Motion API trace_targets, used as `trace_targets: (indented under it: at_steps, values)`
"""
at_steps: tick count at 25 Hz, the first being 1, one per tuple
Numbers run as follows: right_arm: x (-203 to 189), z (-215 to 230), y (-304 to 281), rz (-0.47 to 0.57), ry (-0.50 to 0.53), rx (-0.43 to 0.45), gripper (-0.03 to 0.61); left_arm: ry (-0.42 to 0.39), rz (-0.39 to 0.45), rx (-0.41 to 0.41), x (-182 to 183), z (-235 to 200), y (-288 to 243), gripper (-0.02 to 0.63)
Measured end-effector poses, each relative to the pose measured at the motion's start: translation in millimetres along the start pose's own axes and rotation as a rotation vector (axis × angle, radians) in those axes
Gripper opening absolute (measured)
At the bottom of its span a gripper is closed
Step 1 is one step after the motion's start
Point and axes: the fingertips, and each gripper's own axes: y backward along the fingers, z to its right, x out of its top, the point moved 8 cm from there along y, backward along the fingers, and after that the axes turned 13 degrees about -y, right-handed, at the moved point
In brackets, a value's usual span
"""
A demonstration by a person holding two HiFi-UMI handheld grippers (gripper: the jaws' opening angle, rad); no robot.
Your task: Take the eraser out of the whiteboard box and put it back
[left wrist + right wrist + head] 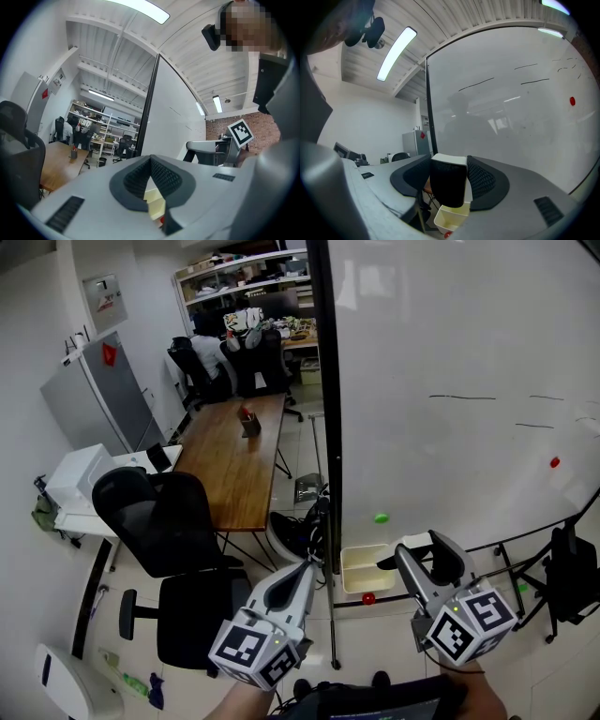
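Observation:
My right gripper (401,557) is shut on the eraser (448,185), a block with black felt and a white back. It holds the eraser just above and to the right of the cream whiteboard box (361,570), which hangs at the board's lower left corner. In the right gripper view the box (452,218) shows below the eraser. My left gripper (313,564) is shut and empty, pointing at the box's left side. Through its jaws the left gripper view shows a piece of the box (154,204) and, further right, the right gripper (206,147).
The whiteboard (450,362) fills the right, with faint pen lines, a green magnet (381,518) and a red magnet (554,463). A red ball (368,598) sits under the box. Black office chairs (178,521) and a wooden table (234,460) stand at the left.

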Motion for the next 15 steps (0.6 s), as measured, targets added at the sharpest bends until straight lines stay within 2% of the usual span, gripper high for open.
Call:
trace_targets:
  at_steps: [15]
  values:
    - [-5.8,13.6,-38.8,-0.02,-0.004,0.009,0.267,-0.007,-0.015,0.031,-5.9,-27.2,-26.6,0.028]
